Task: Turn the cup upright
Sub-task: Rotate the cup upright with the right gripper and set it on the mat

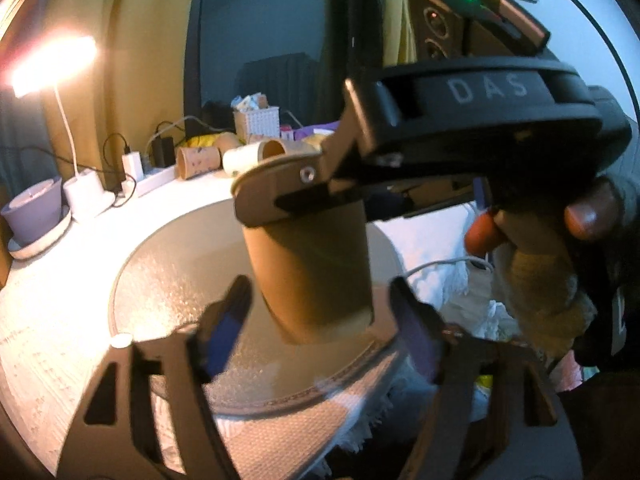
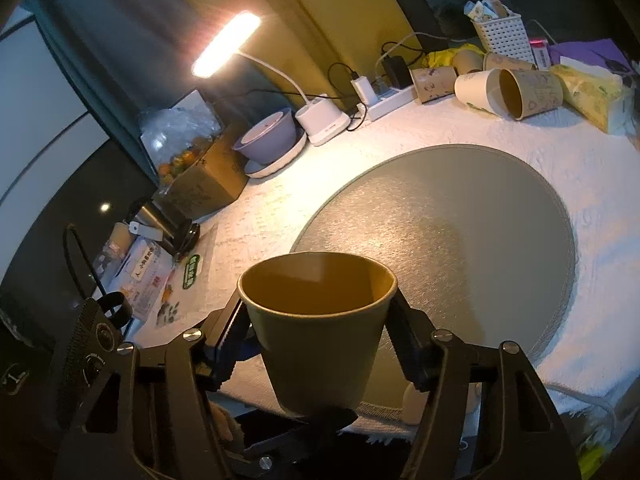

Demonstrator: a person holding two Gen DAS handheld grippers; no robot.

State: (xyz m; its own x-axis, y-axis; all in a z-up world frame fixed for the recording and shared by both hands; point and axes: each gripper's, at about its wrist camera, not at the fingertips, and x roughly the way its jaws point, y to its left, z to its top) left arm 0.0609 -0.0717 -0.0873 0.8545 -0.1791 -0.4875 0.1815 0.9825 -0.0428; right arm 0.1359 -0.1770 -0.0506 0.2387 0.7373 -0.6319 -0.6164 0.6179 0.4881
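Your right gripper clamps cup below rim, mouth up, axis near vertical; cup hangs above mat near edge, base apparently clear; left gripper wide, straddling base, not touching; lower straight down.

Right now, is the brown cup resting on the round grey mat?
Apart. The left wrist view shows the cup held up by the right gripper, with mat surface visible beneath its base.

The room is dim; a bright lamp glares at ten o'clock, and the edges look bent and blurry.
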